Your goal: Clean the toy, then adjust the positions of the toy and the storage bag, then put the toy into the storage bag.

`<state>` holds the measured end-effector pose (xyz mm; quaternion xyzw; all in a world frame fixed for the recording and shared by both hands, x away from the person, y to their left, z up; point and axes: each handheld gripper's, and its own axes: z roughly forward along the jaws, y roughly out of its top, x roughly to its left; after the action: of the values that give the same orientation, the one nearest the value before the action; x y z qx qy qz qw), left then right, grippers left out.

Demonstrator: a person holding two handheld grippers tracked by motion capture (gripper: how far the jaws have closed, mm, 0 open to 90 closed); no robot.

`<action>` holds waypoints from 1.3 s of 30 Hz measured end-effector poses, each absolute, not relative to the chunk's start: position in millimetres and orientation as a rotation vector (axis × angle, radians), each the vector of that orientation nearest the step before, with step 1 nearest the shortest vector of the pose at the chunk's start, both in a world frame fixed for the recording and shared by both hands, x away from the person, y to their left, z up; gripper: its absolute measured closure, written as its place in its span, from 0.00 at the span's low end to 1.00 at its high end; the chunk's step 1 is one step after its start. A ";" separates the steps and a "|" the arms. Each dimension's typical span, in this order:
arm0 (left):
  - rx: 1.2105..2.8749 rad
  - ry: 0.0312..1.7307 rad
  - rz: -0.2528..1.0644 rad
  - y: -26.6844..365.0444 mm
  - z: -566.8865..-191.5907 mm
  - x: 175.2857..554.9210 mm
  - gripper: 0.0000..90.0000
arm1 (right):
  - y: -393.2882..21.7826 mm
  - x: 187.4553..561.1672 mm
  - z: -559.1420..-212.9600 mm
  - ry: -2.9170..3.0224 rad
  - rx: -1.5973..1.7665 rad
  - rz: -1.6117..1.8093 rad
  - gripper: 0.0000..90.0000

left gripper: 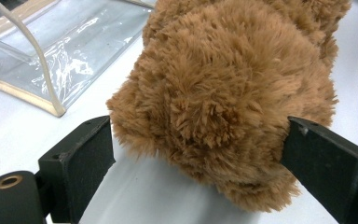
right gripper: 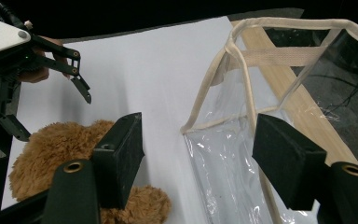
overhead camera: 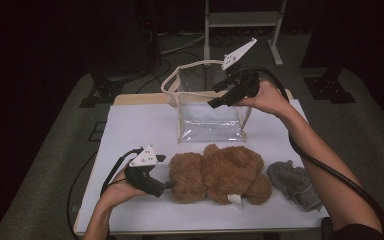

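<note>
Teddy bear lies near table's front edge, left gripper open astride its head; right gripper open, empty, at clear bag. Next: squeeze, lift, bag.

The teddy bear lies before the clear bag, cloth to its right

Teddy bear's far end cut off above
</note>
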<state>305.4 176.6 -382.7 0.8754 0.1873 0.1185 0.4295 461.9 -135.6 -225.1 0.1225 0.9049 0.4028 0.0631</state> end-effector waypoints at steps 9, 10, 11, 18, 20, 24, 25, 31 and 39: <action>2.189 0.473 0.293 178.6 -383.7 306.7 0.09 | -130.7 471.5 -234.8 2.751 0.374 1.207 0.35; 2.193 0.470 0.294 178.2 -383.9 306.5 0.09 | -130.5 472.7 -235.8 2.751 0.377 1.208 0.35; 2.194 0.469 0.295 177.9 -383.9 306.1 0.09 | -130.5 473.8 -236.4 2.749 0.378 1.204 0.35; 2.190 0.471 0.286 178.1 -383.7 306.2 0.09 | -130.6 487.1 -243.1 2.749 0.410 1.144 0.37; 2.200 0.468 0.282 177.5 -384.9 306.8 0.09 | -131.4 491.6 -245.4 2.745 0.421 1.122 0.39; 2.201 0.472 0.275 177.7 -386.2 307.6 0.09 | -132.4 500.5 -252.9 2.755 0.447 1.074 0.50; 2.203 0.470 0.276 178.1 -386.3 307.7 0.09 | -132.6 501.7 -254.4 2.760 0.443 1.068 0.54; 2.203 0.483 0.279 181.5 -387.8 306.6 0.09 | -128.5 501.2 -264.7 2.803 0.413 0.946 0.87; 2.200 0.495 0.284 184.2 -387.1 305.1 0.09 | -128.4 490.2 -267.8 2.841 0.371 0.942 0.97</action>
<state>305.1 184.2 -387.1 0.8780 0.1975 0.1133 0.4209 490.2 -128.4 -267.8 0.1229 0.9401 0.3117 0.0627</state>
